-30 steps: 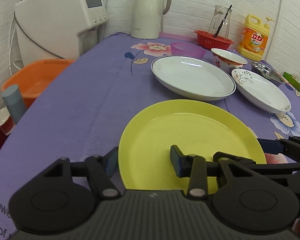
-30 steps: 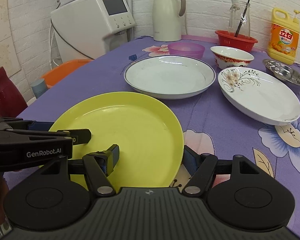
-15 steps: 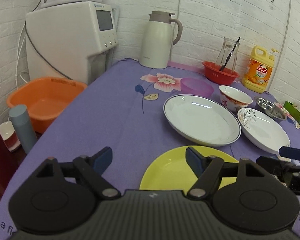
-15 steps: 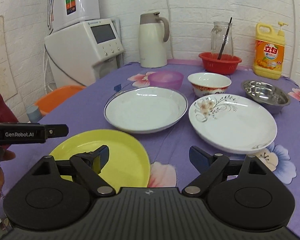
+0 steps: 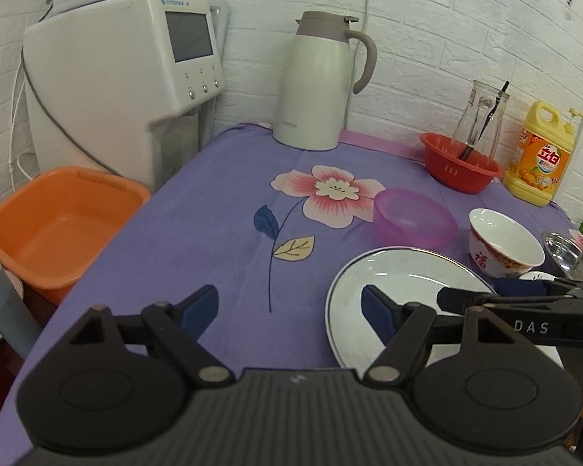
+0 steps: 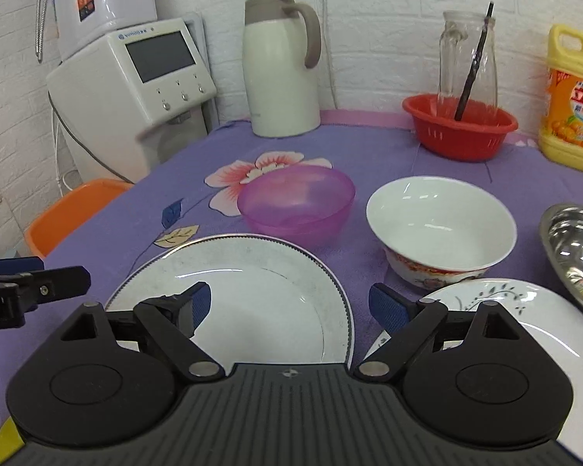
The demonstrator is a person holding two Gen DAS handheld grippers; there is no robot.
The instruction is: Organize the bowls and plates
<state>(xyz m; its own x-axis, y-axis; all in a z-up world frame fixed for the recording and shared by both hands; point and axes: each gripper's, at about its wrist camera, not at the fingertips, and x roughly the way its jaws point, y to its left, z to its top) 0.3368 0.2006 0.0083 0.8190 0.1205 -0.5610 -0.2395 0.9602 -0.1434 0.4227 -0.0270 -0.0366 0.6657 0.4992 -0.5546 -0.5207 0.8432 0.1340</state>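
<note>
Hovering over the round white ceramic plate with the thin dark rim (image 6: 252, 291), both grippers' jaws stand apart, empty. It looks stiff, glazed, slippery and breakable; pinch its raised rim.

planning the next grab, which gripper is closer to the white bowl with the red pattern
Right. The right gripper hovers open over the white plate, the white bowl just beyond its right finger. The left gripper sits farther left, across the plate.
</note>
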